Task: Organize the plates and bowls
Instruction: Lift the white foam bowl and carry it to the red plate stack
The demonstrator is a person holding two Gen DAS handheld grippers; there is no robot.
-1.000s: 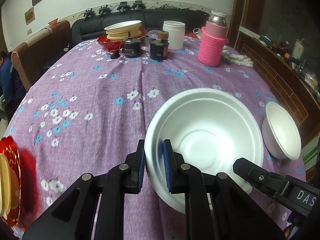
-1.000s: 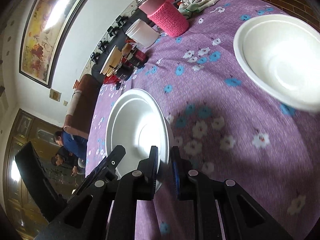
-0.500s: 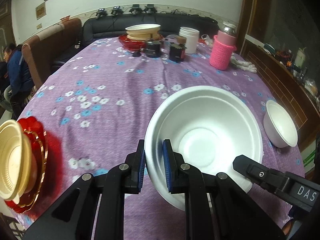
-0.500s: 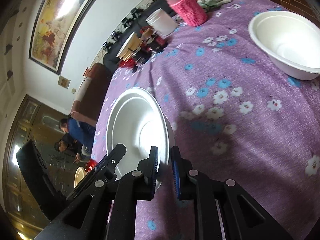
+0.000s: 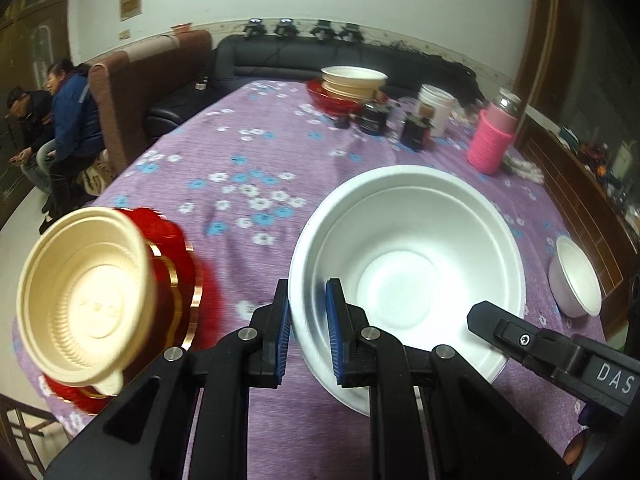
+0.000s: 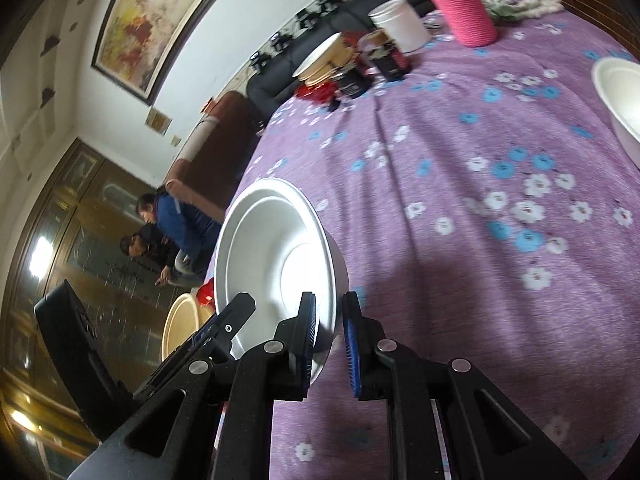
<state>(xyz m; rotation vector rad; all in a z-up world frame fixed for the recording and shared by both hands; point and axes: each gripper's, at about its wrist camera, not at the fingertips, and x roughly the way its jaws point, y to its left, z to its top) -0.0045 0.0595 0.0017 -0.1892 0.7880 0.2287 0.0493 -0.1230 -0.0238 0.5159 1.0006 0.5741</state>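
While both grippers clamp opposite parts of its rim, the large white bowl (image 5: pixel 408 276) hangs above the near part of the purple flowered tablecloth (image 5: pixel 248 160). Left gripper (image 5: pixel 308 332): jaws clenched on the bowl's near-left wall, one blue pad outside and one inside. Right gripper (image 6: pixel 330 344): jaws likewise clenched on the same bowl (image 6: pixel 276 264), gripping its near-right edge; in the left wrist view its black body enters from the near right, under the bowl's rim.

At the near left edge of the table, a cream bowl (image 5: pixel 84 300) sits on a red plate with gold trim (image 5: pixel 176 280); both appear blurred. A small white bowl (image 5: pixel 576 280) rests on the cloth at the right, well apart from the held one.

Far side of the table: a second cream bowl on a red dish (image 5: pixel 352 84), two dark jars (image 5: pixel 376 118), a white lidded tub (image 5: pixel 436 108) and a flask in a pink knitted sleeve (image 5: pixel 492 140), with white gloves (image 5: pixel 524 168) just beyond the flask. Two seated people (image 5: pixel 52 120) appear off the table to the far left, beside a brown chair (image 5: pixel 132 92). A framed painting (image 6: pixel 148 20) hangs on the wall.
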